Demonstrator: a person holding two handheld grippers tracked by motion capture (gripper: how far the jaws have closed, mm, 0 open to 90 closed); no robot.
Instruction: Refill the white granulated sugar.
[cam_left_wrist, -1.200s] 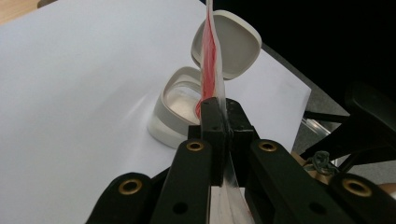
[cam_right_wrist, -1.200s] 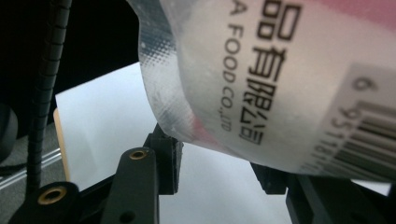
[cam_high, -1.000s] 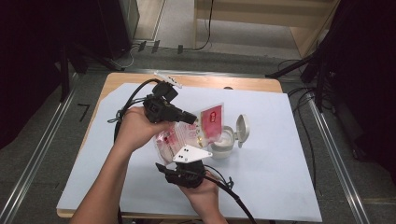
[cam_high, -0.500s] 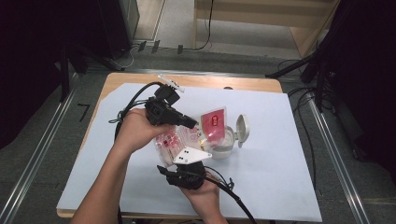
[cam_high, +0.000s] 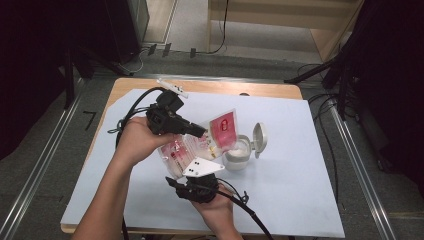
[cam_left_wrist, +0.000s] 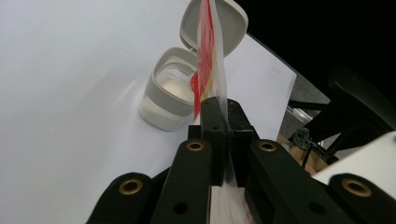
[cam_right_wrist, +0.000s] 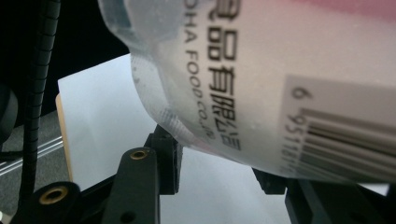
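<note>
The left tongs are clamped tight on a thin plastic packet, its clear film printed red and yellow and pinched edge-on between the two black jaws. In the high view the left tongs are seen coming in from the left, and the packet is held up above the desk, its top flap standing nearly upright with a red panel facing the camera.

The right tongs are spread wide, one jaw to each side of the packet's lower end, and no grip is made there. Glossy, frosted film is shown close up, with black lettering and a barcode on a pale label. In the high view the right tongs are held low under the packet, a grey three-cornered plate on top.

Just past the packet, a small rounded cream tub is set on the white sheet, its hinged lid flipped open. The smooth sheet is spread over a wooden desk.
</note>
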